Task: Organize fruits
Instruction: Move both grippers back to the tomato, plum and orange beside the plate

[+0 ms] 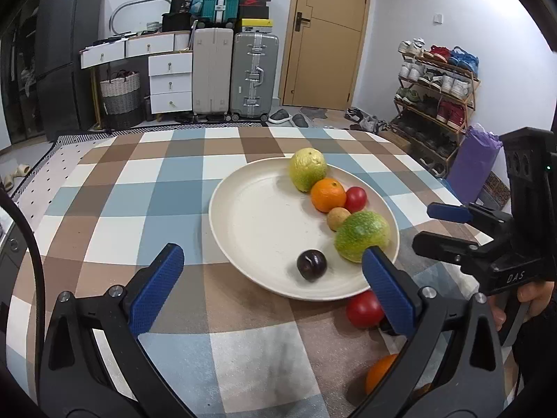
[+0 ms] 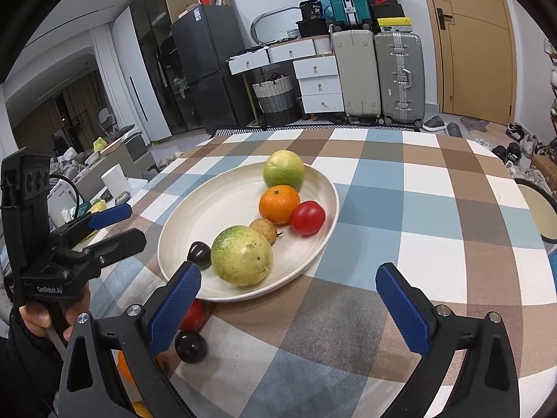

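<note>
A cream plate on the checked tablecloth holds several fruits: two large green ones, an orange, a red tomato, a small tan fruit and a dark plum. In front of the plate, on the cloth, lie another tomato, a second plum and an orange. My left gripper is open just before the plate's near rim, nothing between its pads. My right gripper is open too, at the rim beside the near green fruit.
A hand holds each gripper's handle. A round stool stands at the table's right side. Beyond the far table edge are suitcases, white drawers, a shoe rack and a door. Bare cloth lies left of the plate.
</note>
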Tool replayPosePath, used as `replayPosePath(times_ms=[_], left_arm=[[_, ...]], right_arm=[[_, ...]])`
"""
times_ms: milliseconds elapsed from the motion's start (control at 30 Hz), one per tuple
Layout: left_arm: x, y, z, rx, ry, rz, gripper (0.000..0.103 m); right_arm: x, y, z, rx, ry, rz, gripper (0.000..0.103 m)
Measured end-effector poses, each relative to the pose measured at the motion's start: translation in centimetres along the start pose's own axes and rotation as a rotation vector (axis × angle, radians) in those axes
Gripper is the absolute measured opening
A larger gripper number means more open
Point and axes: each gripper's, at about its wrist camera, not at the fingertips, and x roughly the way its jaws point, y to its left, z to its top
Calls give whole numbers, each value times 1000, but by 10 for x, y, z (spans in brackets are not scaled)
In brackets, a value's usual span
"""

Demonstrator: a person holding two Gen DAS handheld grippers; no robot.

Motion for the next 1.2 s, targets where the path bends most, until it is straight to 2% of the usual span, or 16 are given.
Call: replayPosePath(times_ms=[133,500,700,900,933,1200], left_arm=[[-2,-8,-4,29,8,6,102],[-1,-13,-12,51,64,-47,102],[1,-14,-14,52,105,-79,102],[6,-17,-18,72,133,-88,102],[6,-17,-18,72,133,-90,102],[8,-12,-18,51,141,-100,102]], right_arm=[[0,6,-3,-26,28,4,103],[2,29,-16,-138,132,97,103],[8,36,-24,-181,189,110,101],[14,42,-30,-213,228,119,88],[15,43,-31,-221,233,123,84],[15,51,-37,-259,248,145,71]])
